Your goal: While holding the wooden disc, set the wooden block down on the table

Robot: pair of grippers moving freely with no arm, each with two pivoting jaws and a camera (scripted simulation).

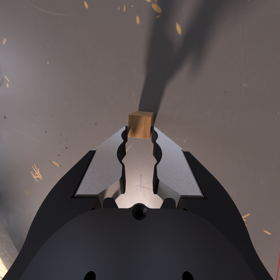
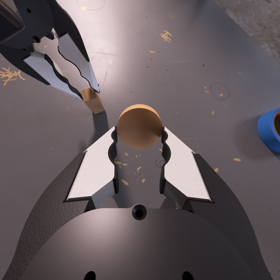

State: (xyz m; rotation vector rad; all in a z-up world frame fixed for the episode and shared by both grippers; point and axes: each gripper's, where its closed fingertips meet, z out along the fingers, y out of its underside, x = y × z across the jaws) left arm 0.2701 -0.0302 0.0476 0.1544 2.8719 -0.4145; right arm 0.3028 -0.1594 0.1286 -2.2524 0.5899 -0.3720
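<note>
My left gripper [image 1: 139, 130] is shut on the wooden block [image 1: 140, 122], with its fingertips on the block's two sides. In the right wrist view the left gripper [image 2: 90, 95] comes in from the upper left and grips the top of the upright block [image 2: 94, 104]. The block's lower end looks to rest on the grey table [image 2: 181, 75], with its shadow starting at its base. My right gripper [image 2: 139, 131] is shut on the round wooden disc [image 2: 138, 121] and holds it above the table, just right of the block.
A blue tape roll [image 2: 268, 130] lies on the table at the right. The table edge runs across the upper right, with concrete floor [image 2: 257, 22] beyond it. Wood shavings and scratches are scattered over the surface.
</note>
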